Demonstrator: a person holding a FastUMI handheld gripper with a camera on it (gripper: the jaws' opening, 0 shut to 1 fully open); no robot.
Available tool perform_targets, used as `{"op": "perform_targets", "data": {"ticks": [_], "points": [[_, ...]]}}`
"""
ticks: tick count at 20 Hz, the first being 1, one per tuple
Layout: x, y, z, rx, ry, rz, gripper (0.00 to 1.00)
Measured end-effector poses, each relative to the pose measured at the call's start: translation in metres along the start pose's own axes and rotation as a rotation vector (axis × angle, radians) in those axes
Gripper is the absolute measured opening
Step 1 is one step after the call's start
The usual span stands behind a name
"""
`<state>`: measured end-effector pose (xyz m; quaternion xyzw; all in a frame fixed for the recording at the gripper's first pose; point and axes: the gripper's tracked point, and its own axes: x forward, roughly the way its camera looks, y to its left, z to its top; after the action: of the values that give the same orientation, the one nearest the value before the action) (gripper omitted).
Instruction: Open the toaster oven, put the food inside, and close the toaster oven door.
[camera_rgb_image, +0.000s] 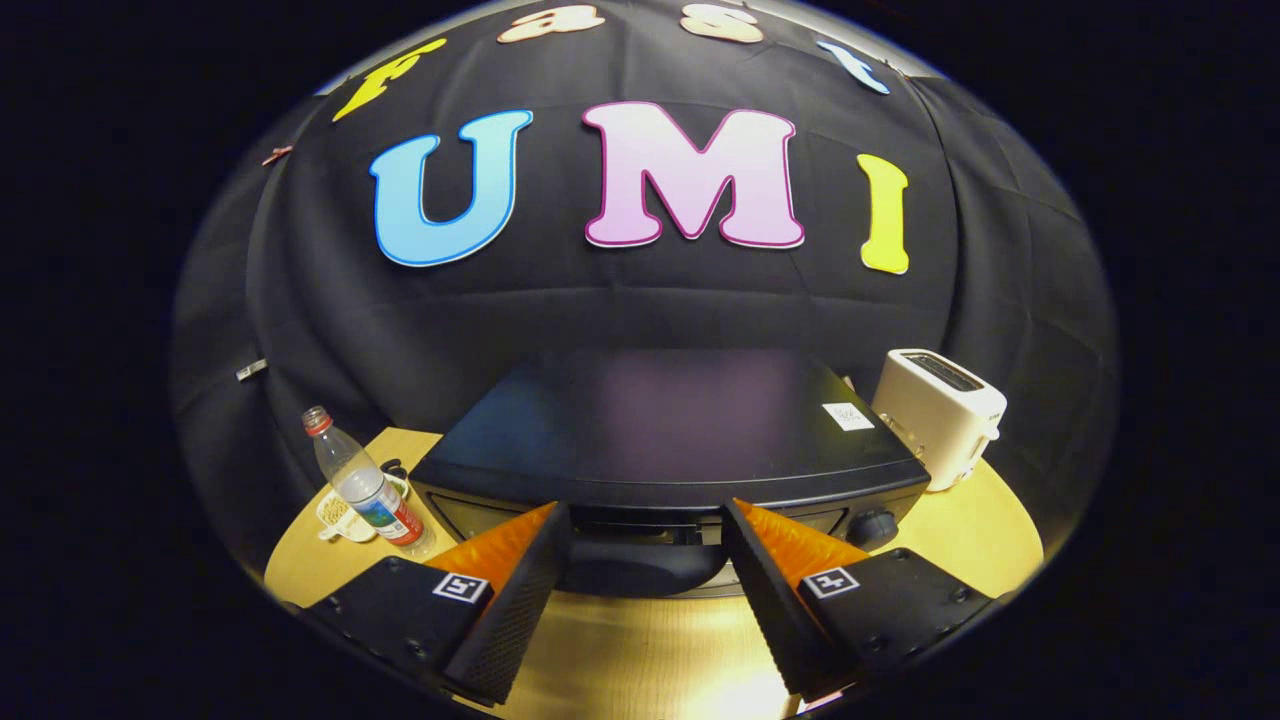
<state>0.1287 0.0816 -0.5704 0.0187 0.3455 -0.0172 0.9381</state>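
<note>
A black toaster oven (670, 425) stands on the wooden table (980, 540), seen from above its front. Its door is up against the front, and the dark curved door handle (645, 567) lies just ahead of my fingertips, partly between them. My gripper (645, 520) is open, one orange-and-black finger (520, 575) to the left of the handle and the other finger (775, 575) to the right; neither presses on it. A small white dish of food (340, 517) sits left of the oven, partly behind a bottle.
A clear plastic water bottle (362, 482) with a red cap stands left of the oven. A white pop-up toaster (940, 415) stands at the oven's right rear corner. A black knob (872, 525) is on the oven's front right. The black cloth wall rises close behind.
</note>
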Motion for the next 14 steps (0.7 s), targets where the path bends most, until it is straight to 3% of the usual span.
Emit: {"op": "perform_targets", "data": {"ticks": [7,14], "points": [[-0.035,0.0,-0.026,-0.013,0.026,0.015,0.98],[-0.067,-0.003,-0.079,-0.07,0.161,0.043,0.98]]}}
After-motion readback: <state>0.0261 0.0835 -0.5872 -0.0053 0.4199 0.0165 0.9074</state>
